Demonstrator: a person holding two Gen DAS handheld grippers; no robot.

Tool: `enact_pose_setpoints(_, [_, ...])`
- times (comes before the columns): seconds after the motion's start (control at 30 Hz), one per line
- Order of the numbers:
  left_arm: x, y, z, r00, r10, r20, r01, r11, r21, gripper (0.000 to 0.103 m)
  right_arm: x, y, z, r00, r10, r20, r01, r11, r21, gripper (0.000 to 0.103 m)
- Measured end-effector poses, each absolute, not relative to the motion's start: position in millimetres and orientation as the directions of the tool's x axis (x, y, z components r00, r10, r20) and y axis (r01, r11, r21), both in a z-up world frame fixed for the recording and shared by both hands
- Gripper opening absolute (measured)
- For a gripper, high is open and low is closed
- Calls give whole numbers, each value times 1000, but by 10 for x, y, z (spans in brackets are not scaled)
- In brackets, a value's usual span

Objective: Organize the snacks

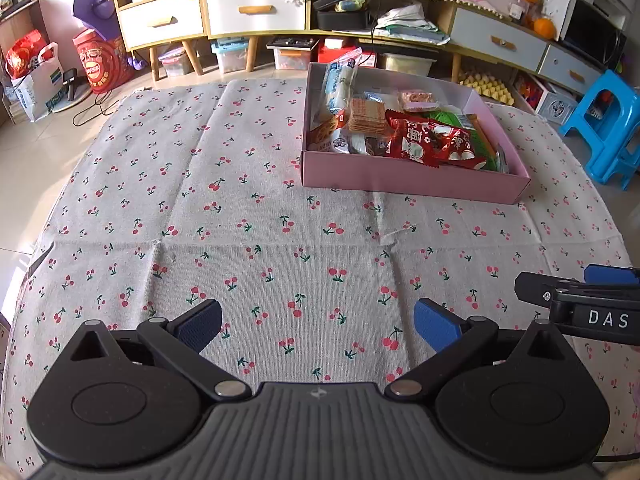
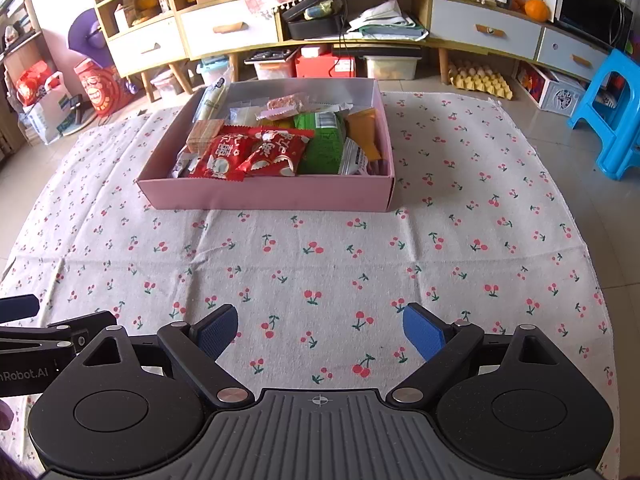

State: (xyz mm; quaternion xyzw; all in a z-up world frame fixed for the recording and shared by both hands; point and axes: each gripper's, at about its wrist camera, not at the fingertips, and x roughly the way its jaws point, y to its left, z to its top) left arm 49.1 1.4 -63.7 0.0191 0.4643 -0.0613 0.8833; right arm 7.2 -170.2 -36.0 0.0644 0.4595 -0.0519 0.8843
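Note:
A pink box (image 1: 412, 178) (image 2: 264, 198) sits on the cherry-print cloth (image 1: 240, 200) (image 2: 320, 264), filled with several snack packs: red bags (image 1: 428, 140) (image 2: 248, 152), a green pack (image 2: 322, 140), wafers (image 1: 366, 116), a long white-blue pack (image 1: 340, 80) leaning on its far left corner. My left gripper (image 1: 318, 322) is open and empty, low over the cloth, well short of the box. My right gripper (image 2: 320, 330) is open and empty beside it; its side shows at the left wrist view's right edge (image 1: 580, 300).
Low cabinets with drawers (image 1: 256, 12) (image 2: 484, 30) stand behind the cloth, with storage bins (image 2: 276, 68) beneath. A blue plastic stool (image 1: 612, 128) (image 2: 616, 112) stands at the right. Red bags (image 1: 100, 60) sit on the floor at the left.

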Motion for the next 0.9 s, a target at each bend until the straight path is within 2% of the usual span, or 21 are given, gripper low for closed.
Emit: enact_pose_setpoints(0.9, [483,-6,-631,561,-88,-823,126,992,-20,102,70,-1691,-393,560,-27,-828,150,986,70,92])
